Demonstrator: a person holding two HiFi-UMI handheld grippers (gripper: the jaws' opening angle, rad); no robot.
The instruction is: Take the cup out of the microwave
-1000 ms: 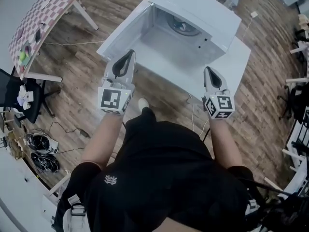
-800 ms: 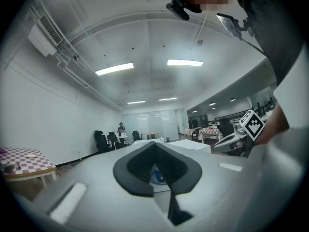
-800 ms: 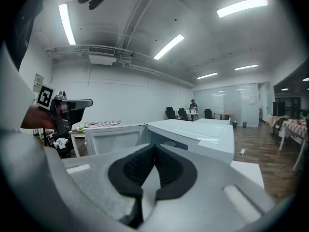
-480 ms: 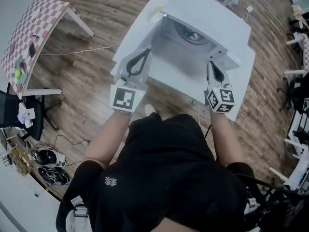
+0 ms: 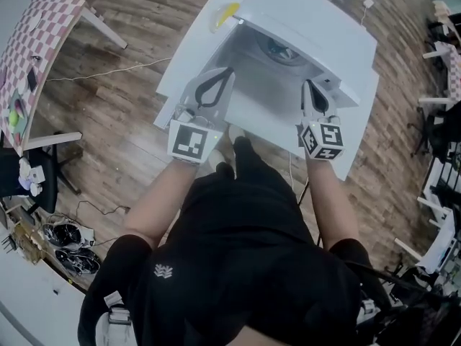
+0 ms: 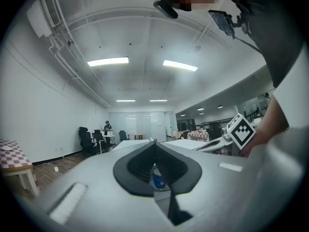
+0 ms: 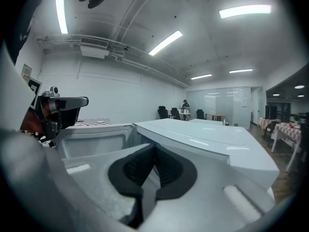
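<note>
A white microwave (image 5: 317, 27) stands with its cavity open on a white table (image 5: 360, 125). A round dark shape (image 5: 279, 49) sits deep inside the cavity. In the left gripper view a blue cup (image 6: 158, 177) shows through the gap behind the meeting fingertips, some way ahead. My left gripper (image 5: 227, 71) (image 6: 155, 143) is shut and empty at the cavity's left front. At the cavity's right front corner my right gripper (image 5: 307, 85) (image 7: 154, 146) is also shut and empty. The microwave door (image 7: 91, 141) hangs open to the left.
A yellow object (image 5: 227, 11) lies on the table left of the microwave. A checkered table (image 5: 29, 56) stands at the far left, with an office chair (image 5: 21, 175) and cables on the wood floor. More tables and chairs fill the room behind.
Both grippers have moved forward to the microwave's open front, from about a hand's length short of it. Both stayed shut.
</note>
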